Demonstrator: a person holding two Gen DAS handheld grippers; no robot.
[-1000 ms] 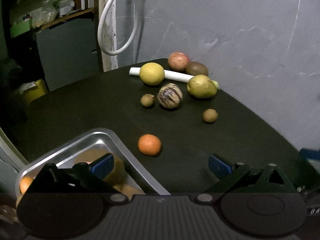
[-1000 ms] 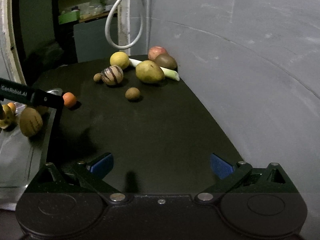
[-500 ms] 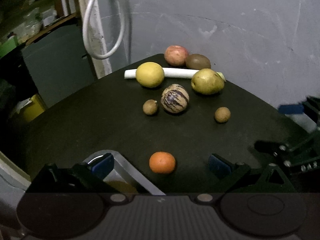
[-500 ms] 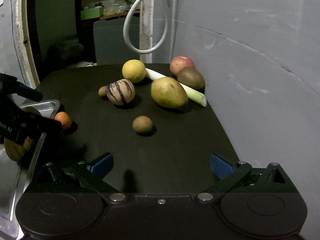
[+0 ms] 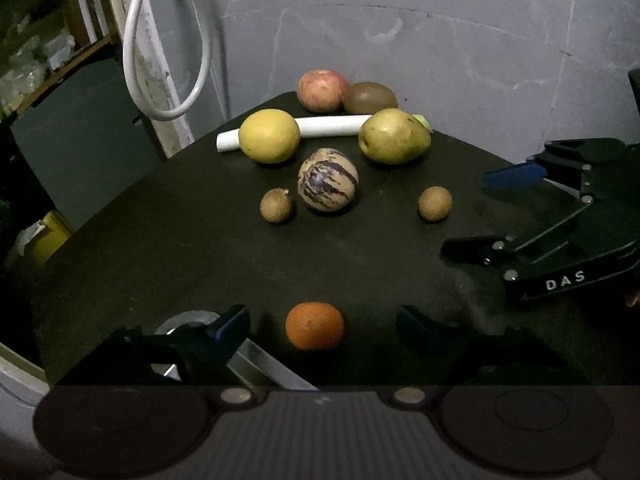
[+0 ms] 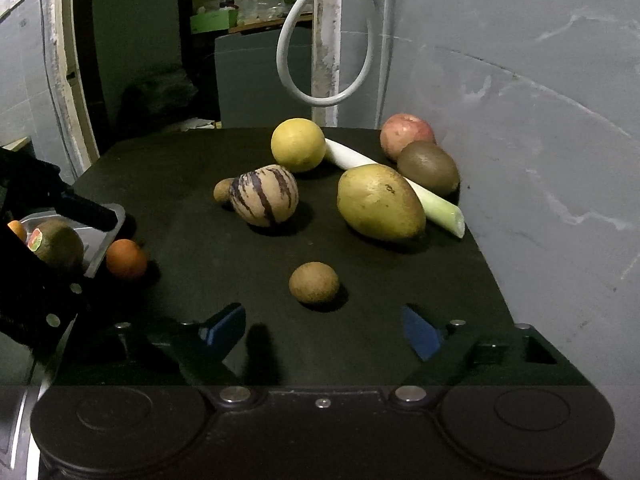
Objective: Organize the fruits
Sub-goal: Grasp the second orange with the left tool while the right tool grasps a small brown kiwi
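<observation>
Left tool [image 5: 320,326] hangs over the orange [image 5: 315,331], jaws just closing in, one each side, pads not touching it yet. Orange sits on the desk [image 5: 160,248] just beside the tray [image 6: 106,236] corner. Right tool [image 6: 324,330] also narrowing, nothing between the jaws; small brown fruit [image 6: 314,283] lies just ahead of it (centred on the gap). Each hand is nearer its own fruit, so probably two pickups.
</observation>
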